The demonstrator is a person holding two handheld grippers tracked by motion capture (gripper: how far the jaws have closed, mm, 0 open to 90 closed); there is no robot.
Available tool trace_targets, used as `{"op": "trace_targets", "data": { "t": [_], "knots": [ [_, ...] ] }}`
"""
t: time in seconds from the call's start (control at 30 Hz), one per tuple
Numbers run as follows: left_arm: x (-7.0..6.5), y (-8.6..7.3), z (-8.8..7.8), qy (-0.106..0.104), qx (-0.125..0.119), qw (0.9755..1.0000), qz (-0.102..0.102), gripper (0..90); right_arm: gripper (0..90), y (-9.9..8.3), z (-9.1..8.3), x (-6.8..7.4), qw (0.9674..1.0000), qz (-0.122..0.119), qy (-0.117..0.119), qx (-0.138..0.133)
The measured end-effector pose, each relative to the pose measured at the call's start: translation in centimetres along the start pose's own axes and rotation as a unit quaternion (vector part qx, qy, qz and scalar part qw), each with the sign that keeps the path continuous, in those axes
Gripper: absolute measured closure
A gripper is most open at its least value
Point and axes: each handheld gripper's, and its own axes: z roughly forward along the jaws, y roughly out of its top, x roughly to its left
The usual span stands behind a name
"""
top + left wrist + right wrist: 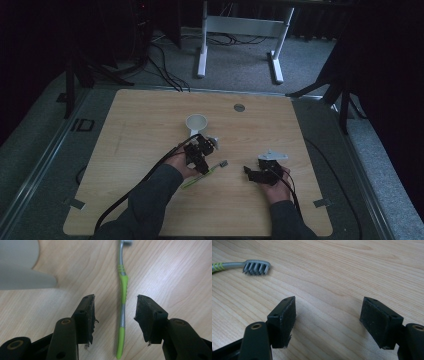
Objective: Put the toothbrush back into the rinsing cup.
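- One toothbrush [202,174] lies flat on the wooden table [140,130], green and grey, near the middle of the front half.
- One white cup [196,123] stands behind it, apart from it.
- Two grippers are over the table, one in each hand.
- In the high view the toothbrush's long axis runs diagonally: the grey bristle head [256,266] points right and away, the green handle end points toward the person's left arm.
- The left gripper [115,315] has its jaws spread, one on each side of the handle [123,315], neither pad touching it.
- The right gripper [328,320] is spread wide over bare wood, to the right of the head and apart from it.
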Motion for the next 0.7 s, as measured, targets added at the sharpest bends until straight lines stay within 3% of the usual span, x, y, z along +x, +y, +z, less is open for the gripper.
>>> {"op": "trace_targets", "data": {
  "t": [0.47, 0.7],
  "knots": [
    [-0.5, 0.6, 2.5, 0.023, 0.055, 0.9982, 0.007, 54.2, 28.3, 0.0, 0.0, 0.0, 1.0, 0.001, 0.0, 0.001],
    [-0.4, 0.7, 2.7, 0.023, 0.06, 0.9979, 0.008, 60.2, 28.2, 0.0, 0.0, 0.0, 1.0, 0.001, 0.0, 0.001]
  ]
}}
